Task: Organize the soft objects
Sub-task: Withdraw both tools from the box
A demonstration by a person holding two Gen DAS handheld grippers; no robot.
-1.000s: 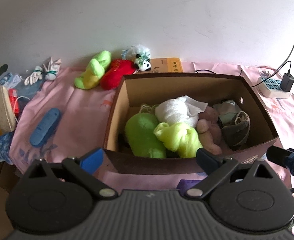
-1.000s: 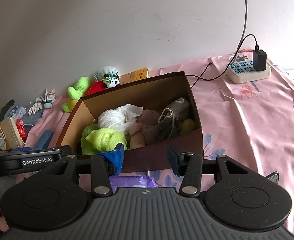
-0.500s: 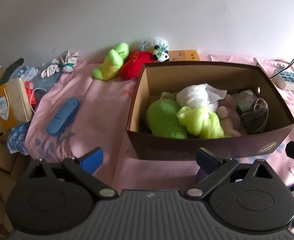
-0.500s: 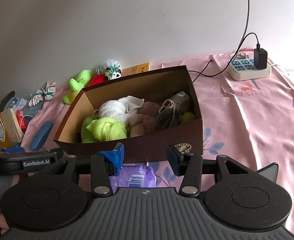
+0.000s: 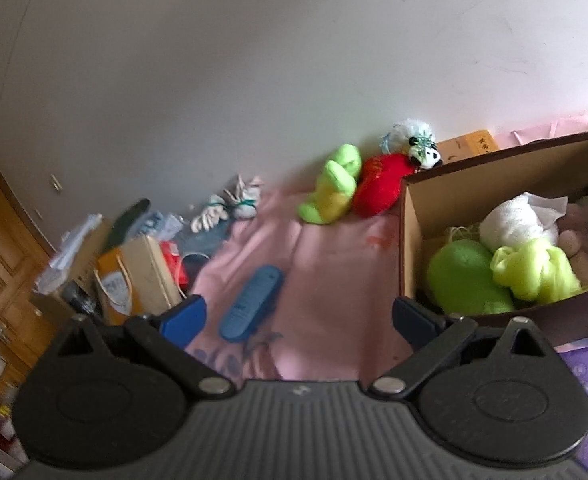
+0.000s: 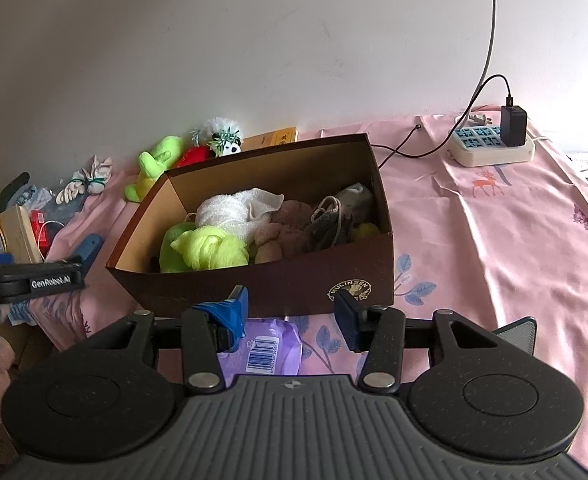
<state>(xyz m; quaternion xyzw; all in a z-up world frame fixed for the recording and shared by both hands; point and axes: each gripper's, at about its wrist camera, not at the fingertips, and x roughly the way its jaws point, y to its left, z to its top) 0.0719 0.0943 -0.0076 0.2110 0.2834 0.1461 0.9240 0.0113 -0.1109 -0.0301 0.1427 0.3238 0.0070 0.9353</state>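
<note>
While both of my grippers hang above the near edge of the pink printed bedsheet (image 6: 494, 216), each stands with its fingers spread and nothing between them. My left gripper (image 5: 298, 318) is spread wide over bare sheet, with a blue oblong plastic case (image 5: 251, 304) lying flat just beyond its left fingertip. My right gripper (image 6: 291, 318) is open more narrowly; a purple plastic wipes packet (image 6: 265, 350) with a barcode label lies on the sheet below the gap, touching neither pad. Just beyond the right fingertips stands the dark brown open cardboard box (image 6: 310, 280), near the middle of the sheet. Inside it lie a lime-green knotted cloth (image 6: 209, 246), a green rounded plush (image 5: 464, 282), a white fluffy towel (image 6: 233, 210), a beige-pink plush toy (image 6: 285, 226) and a grey fabric pouch (image 6: 330, 224), all packed against one another. Outside the box, at the far edge against the white wall, a yellow-green plush toy (image 5: 332, 190) rests touching a red plush cushion (image 5: 380, 188), with a small panda plush (image 5: 424, 154) at the box's far left corner. A white power strip (image 6: 490, 146) with a black adapter sits at the far right of the sheet, well apart from the box.
</note>
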